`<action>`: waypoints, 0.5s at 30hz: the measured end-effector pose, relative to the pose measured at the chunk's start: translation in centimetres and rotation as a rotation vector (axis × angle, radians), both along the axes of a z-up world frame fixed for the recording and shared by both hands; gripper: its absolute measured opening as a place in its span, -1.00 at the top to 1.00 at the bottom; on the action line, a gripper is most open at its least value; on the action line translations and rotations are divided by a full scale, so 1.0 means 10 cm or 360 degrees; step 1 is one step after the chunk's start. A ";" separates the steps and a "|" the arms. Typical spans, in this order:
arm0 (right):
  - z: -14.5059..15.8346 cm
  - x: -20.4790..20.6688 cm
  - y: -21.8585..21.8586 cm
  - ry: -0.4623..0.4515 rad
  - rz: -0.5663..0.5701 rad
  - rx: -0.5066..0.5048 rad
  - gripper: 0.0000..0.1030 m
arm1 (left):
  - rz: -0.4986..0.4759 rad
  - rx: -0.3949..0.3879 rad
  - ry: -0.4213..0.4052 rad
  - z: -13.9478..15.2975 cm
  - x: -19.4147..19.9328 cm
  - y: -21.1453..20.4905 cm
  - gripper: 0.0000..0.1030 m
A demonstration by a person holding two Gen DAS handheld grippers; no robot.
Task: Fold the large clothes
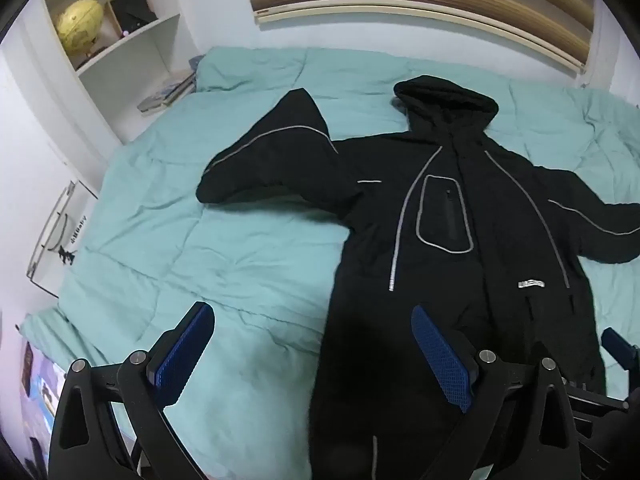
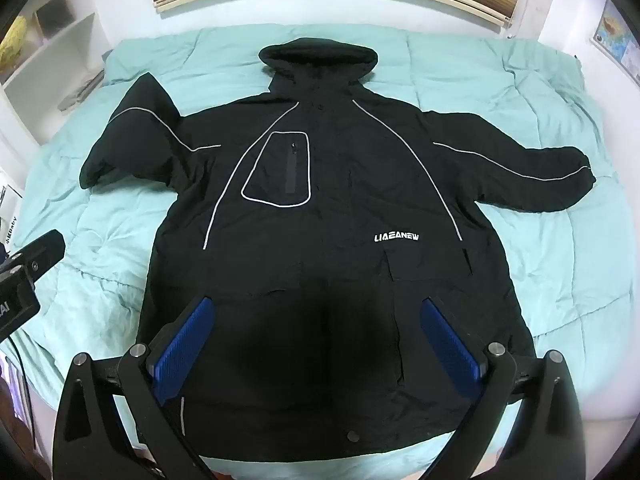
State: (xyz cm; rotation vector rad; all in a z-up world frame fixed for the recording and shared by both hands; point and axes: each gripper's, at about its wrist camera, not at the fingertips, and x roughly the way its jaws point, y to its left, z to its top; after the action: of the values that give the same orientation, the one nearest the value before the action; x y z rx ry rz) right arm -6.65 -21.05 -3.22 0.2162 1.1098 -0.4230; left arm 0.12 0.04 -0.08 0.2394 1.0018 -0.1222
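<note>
Black jacket [image 2: 344, 208] flat – unfolded – on bed [image 2: 540, 128]

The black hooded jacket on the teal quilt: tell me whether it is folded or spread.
Spread, front up. The black hooded jacket has its right-hand sleeve stretched out; only the other sleeve is bent.

Black tool [image 2: 314, 344] frames, blue ribbed pads [image 2: 182, 350], silver screws.

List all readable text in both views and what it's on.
"LIAEANEW": white letters on the chest of the black hooded jacket, as it appears to read.
"AI": end of a cut-off label on the left gripper's black body.
Vertical print on the white panel at the turquoise quilt's edge: too blurred.
Wall poster: unreadable.
</note>
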 end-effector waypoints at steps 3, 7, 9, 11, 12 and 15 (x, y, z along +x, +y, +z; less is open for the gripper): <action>-0.02 0.03 0.02 0.0012 0.0005 -0.0001 -1.00 | -0.0004 -0.0030 0.0032 -0.03 0.05 0.03 -0.92; -0.05 0.06 0.04 0.0033 0.0001 -0.0001 -1.00 | -0.0014 -0.0012 0.0015 -0.03 0.09 0.05 -0.92; -0.05 0.08 0.02 0.0028 -0.0004 -0.0005 -1.00 | -0.0029 -0.0011 0.0000 -0.04 0.07 0.04 -0.92; -0.05 0.09 0.01 0.0024 -0.0017 -0.0014 -1.00 | -0.0036 -0.0031 0.0003 -0.02 0.07 -0.01 -0.92; -0.06 0.10 0.01 0.0024 -0.0026 -0.0015 -1.00 | -0.0033 -0.0026 0.0003 -0.01 0.14 -0.03 -0.92; -0.10 0.13 -0.02 0.0035 -0.0043 0.0000 -1.00 | -0.0042 -0.0030 0.0019 -0.03 0.18 -0.05 -0.92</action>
State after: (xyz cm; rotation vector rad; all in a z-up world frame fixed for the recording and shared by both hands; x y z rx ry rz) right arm -5.39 -21.28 -4.19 0.2272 1.1298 -0.4501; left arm 1.96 -0.45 -0.38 0.2347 1.0094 -0.1571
